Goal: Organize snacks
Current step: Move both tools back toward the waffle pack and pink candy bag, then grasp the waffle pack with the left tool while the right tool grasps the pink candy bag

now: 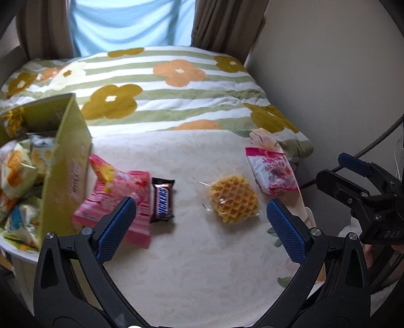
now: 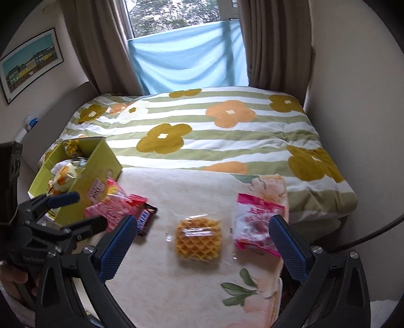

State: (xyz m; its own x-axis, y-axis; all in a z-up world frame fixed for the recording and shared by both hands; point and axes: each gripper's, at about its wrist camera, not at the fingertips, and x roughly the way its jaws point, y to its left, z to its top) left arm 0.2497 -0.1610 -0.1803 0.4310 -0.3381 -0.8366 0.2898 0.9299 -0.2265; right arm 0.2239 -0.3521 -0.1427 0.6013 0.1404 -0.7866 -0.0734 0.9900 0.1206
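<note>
Only the right wrist view shows the framed picture (image 2: 31,64) and window (image 2: 174,15)

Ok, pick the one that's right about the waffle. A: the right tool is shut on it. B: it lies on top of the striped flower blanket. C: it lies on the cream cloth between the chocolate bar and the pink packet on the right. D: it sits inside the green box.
C: the waffle lies flat on the cream cloth, with the chocolate bar to its left and the pink packet to its right, and no tool touches it.
</note>
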